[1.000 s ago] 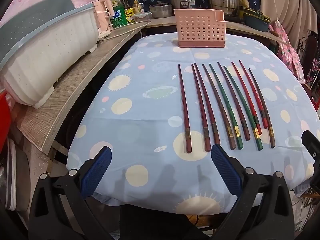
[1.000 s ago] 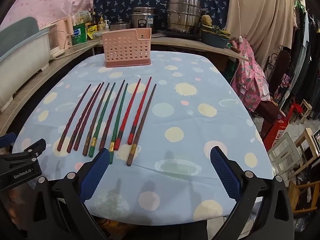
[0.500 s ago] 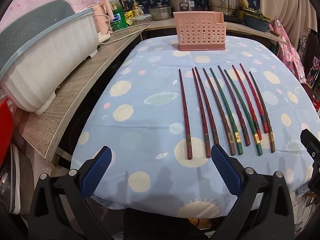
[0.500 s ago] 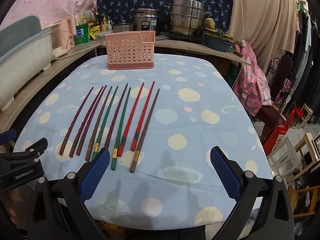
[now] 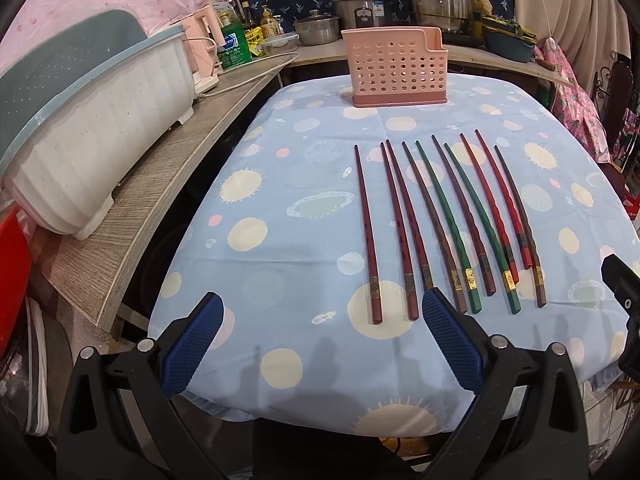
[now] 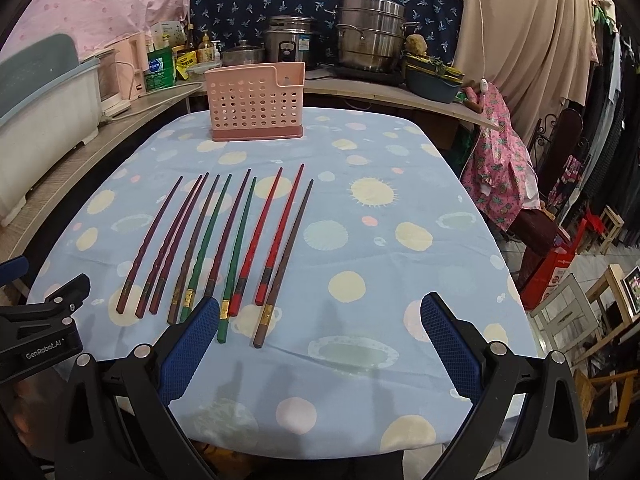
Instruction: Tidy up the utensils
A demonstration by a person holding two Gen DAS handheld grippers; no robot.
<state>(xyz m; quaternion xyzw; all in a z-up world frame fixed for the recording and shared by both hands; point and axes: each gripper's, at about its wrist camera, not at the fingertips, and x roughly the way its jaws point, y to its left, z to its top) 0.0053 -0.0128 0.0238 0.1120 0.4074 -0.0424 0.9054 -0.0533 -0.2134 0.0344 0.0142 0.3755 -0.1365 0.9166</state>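
Note:
Several chopsticks (image 5: 448, 224) in dark red, brown, green and bright red lie side by side on the blue spotted tablecloth, tips pointing away; they also show in the right wrist view (image 6: 224, 244). A pink perforated utensil holder (image 5: 396, 68) stands upright at the table's far edge, also in the right wrist view (image 6: 256, 102). My left gripper (image 5: 320, 332) is open and empty, hovering over the near edge, left of the chopstick ends. My right gripper (image 6: 320, 336) is open and empty, near the ends of the rightmost chopsticks.
A white and teal dish rack (image 5: 88, 136) sits on the wooden counter (image 5: 152, 200) at the left. Pots, bottles and a rice cooker (image 6: 288, 44) stand behind the holder. Chairs and a red stool (image 6: 560, 264) stand off the table's right side.
Both grippers have moved forward and slightly up over the table; the chopsticks and holder appear closer. Nothing was taken hold of.

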